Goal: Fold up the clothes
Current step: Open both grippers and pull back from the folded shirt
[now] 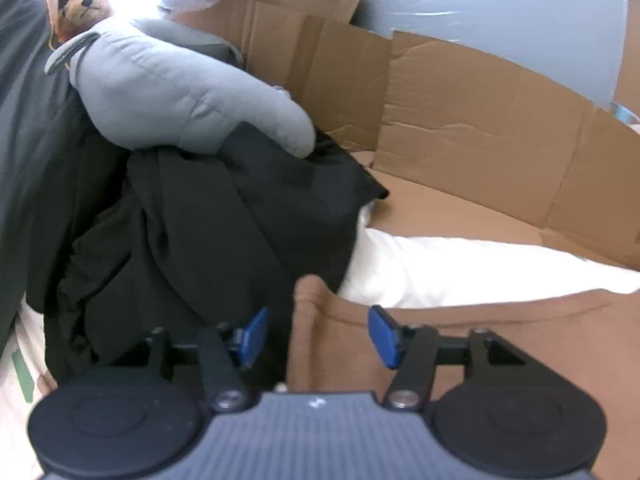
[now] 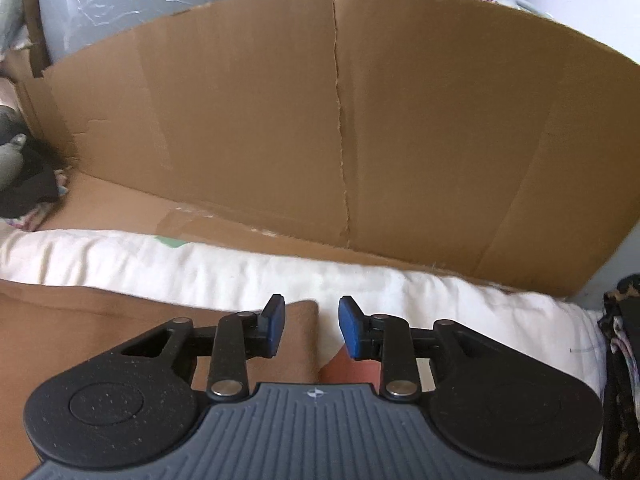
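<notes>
A brown garment (image 1: 500, 340) lies flat on white bedding (image 1: 460, 272). Its upper left corner sits just under my left gripper (image 1: 318, 332), whose blue pads stand wide apart and clear of the cloth. In the right wrist view the same brown garment (image 2: 100, 312) ends in a corner between the pads of my right gripper (image 2: 312, 326). That gripper is open with a narrower gap, and neither pad presses the fabric. A heap of black clothes (image 1: 200, 240) lies to the left of the brown garment.
Tall cardboard walls (image 1: 480, 120) (image 2: 320, 120) stand behind the white bedding (image 2: 280, 268). A grey plush toy (image 1: 180, 92) and a teddy bear (image 1: 78, 4) rest on the black heap. Dark patterned cloth (image 2: 624, 360) hangs at the right edge.
</notes>
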`<state>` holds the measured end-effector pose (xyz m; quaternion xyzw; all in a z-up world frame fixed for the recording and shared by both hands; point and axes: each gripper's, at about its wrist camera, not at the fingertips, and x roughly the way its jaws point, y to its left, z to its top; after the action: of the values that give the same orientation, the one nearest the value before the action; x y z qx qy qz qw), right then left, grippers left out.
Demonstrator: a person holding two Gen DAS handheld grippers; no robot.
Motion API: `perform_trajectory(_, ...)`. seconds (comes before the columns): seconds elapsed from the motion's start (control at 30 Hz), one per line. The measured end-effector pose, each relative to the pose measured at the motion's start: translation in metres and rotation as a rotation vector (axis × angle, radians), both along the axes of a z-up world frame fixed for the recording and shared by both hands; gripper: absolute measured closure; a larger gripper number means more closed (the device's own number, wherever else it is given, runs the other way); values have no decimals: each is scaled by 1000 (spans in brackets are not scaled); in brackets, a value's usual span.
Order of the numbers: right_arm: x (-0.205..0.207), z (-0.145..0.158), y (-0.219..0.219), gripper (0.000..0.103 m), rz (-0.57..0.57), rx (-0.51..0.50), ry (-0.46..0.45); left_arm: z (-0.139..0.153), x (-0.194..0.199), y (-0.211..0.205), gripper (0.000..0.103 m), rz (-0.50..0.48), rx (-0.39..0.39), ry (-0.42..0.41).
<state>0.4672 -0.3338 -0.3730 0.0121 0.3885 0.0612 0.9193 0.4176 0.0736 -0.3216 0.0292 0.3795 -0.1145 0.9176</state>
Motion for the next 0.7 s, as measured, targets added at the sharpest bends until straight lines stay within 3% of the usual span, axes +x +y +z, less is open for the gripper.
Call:
perform_trajectory(0.17, -26, 11, 3, 66, 37, 52, -5, 12, -21, -3, 15, -32, -19, 26)
perform_trajectory(0.33, -60, 21, 10, 58, 62, 41, -30, 15, -53, -10, 12, -74, -39, 58)
perform_trajectory(0.6, -109, 15, 33, 58, 184, 47, 73, 4, -93, -31, 9, -101, -64, 98)
perform_trajectory(0.7, -126, 5, 44, 58, 207, 42, 62, -4, -98, -35, 7, -95, -85, 102)
